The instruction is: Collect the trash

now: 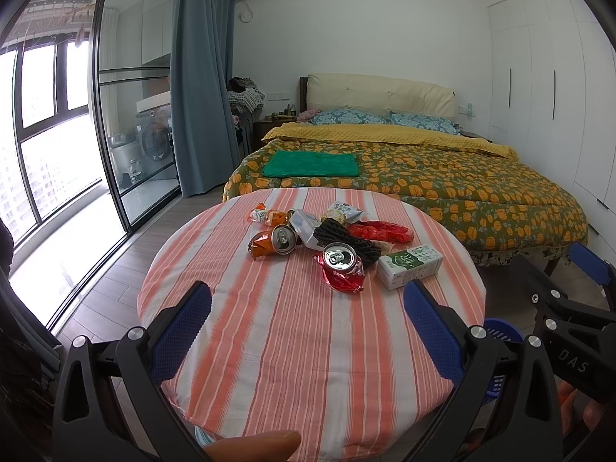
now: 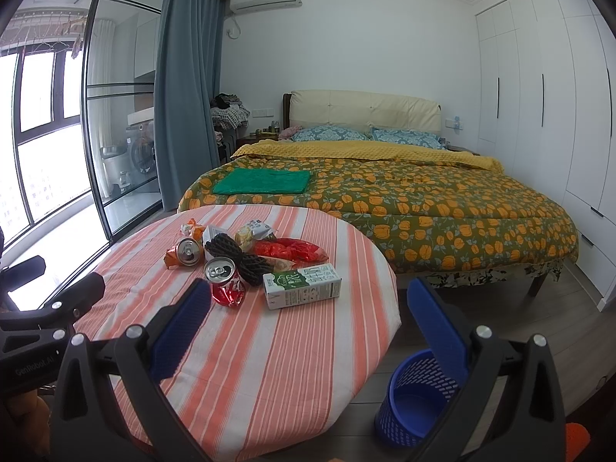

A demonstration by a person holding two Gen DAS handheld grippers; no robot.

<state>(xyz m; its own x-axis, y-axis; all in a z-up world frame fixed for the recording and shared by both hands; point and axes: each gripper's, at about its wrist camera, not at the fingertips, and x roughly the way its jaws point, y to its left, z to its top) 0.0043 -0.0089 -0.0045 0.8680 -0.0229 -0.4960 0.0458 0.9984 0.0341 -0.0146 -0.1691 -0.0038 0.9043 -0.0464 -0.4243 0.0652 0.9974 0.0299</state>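
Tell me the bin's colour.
The bin is blue, with latticed sides. Right wrist view shows it best.

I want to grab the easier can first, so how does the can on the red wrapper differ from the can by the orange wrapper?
The red-wrapper can sits nearer the grippers, close to the milk carton; the orange-wrapper can lies farther back, on the pile's left. The near can rests on a crumpled red wrapper; the far one rests against an orange wrapper. Both are silver-topped, tilted toward the cameras, and on the striped tablecloth.
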